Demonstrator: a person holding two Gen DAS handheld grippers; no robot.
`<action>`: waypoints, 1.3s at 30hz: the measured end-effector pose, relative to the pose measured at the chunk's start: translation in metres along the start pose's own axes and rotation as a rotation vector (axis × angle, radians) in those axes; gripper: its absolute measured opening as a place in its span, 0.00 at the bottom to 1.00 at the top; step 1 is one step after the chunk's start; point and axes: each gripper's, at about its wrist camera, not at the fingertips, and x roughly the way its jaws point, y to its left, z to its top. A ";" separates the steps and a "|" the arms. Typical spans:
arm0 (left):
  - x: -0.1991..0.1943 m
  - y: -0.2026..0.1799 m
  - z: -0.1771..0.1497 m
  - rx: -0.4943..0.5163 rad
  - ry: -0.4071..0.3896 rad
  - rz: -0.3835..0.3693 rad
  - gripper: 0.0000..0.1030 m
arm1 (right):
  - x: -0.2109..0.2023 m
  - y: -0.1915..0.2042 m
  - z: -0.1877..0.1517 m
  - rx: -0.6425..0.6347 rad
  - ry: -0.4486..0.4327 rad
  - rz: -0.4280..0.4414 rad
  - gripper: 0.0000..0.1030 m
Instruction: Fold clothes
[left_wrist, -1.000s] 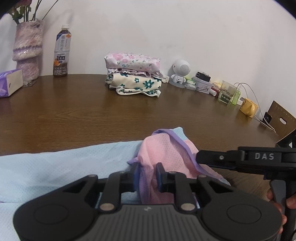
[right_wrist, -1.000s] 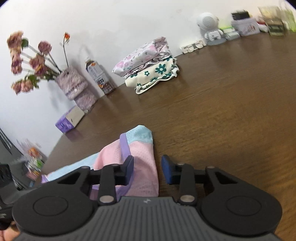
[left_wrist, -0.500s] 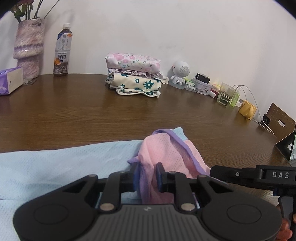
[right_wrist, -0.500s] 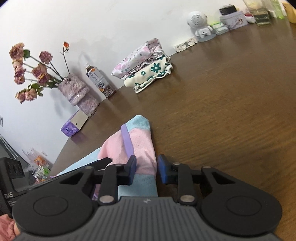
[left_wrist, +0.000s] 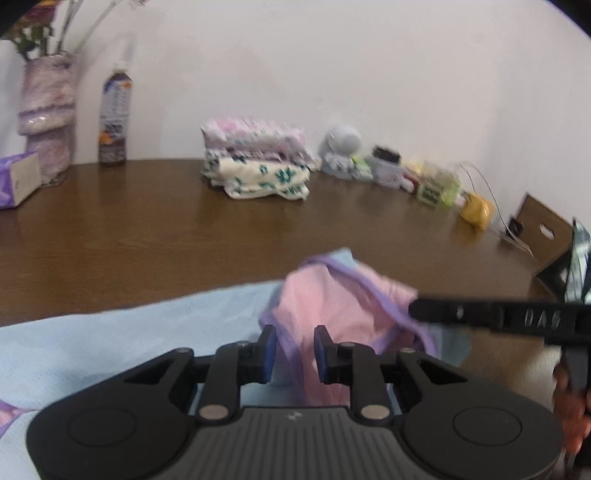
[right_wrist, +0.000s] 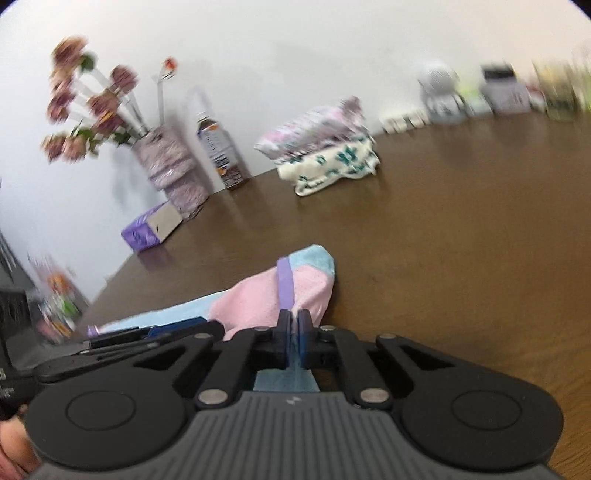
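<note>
A light blue mesh garment (left_wrist: 129, 332) lies on the brown table (left_wrist: 147, 229) with its pink, purple-trimmed sleeve (left_wrist: 332, 306) bunched up. My left gripper (left_wrist: 294, 350) is open, and the pink fold stands loosely between its fingers. In the right wrist view, my right gripper (right_wrist: 295, 332) is shut on the sleeve's pink fabric (right_wrist: 266, 295) near the purple band. The right gripper's black body (left_wrist: 517, 317) reaches in from the right of the left view. A blue finger of the left gripper (right_wrist: 177, 326) shows just left of the sleeve.
A stack of folded floral clothes (left_wrist: 255, 162) sits at the back by the wall. A bottle (left_wrist: 114, 118), flower vase (left_wrist: 46, 118) and purple tissue box (left_wrist: 18, 181) stand at the back left. A white toy (left_wrist: 341, 147), small boxes and a yellow mug (left_wrist: 476, 210) line the back right.
My right gripper moved onto the pink sleeve and shut on it. The left gripper's fingers have parted a little wider around the fold. Both views are now motion-blurred.
</note>
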 end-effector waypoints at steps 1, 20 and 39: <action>0.004 0.000 0.000 0.004 0.021 -0.011 0.15 | -0.002 0.006 0.002 -0.034 -0.002 -0.007 0.03; -0.077 0.077 -0.022 -0.139 -0.078 0.007 0.30 | 0.029 0.142 -0.009 -0.587 0.114 0.110 0.03; -0.084 0.078 -0.015 -0.152 -0.120 0.017 0.44 | 0.012 0.122 -0.024 -0.370 0.081 0.251 0.47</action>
